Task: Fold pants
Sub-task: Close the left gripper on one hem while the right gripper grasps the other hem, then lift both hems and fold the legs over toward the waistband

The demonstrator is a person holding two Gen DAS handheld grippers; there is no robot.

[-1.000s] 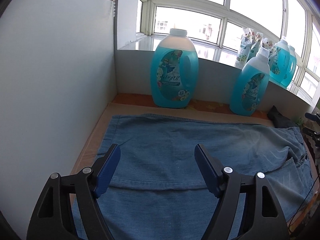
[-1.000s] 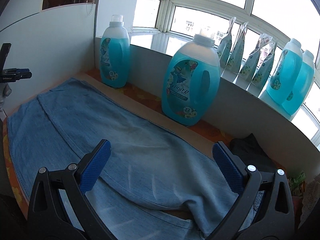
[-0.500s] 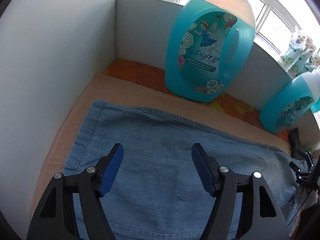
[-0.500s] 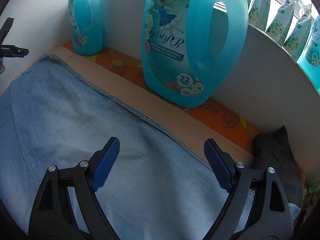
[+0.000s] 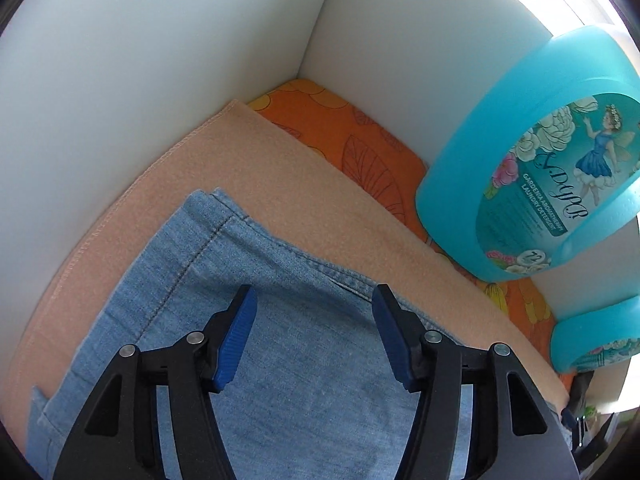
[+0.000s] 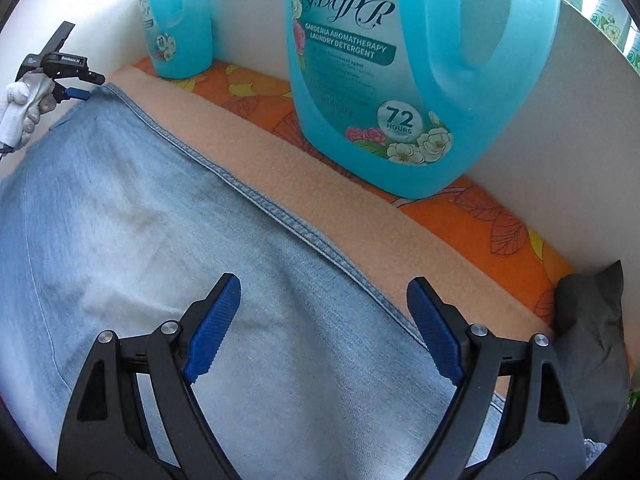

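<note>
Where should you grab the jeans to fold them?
Probably along the far seamed edge of the jeans, coming down from above. They lie flat on the peach blanket, and that edge has bare blanket beside it, so one finger can slip under. The right tool straddles it, open.

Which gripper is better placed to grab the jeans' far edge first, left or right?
Probably left. The left gripper sits open over the jeans near their hemmed corner, jaws just closing, nothing between them. The right gripper is open over mid-fabric, one finger at the far seam, no corner near.
</note>
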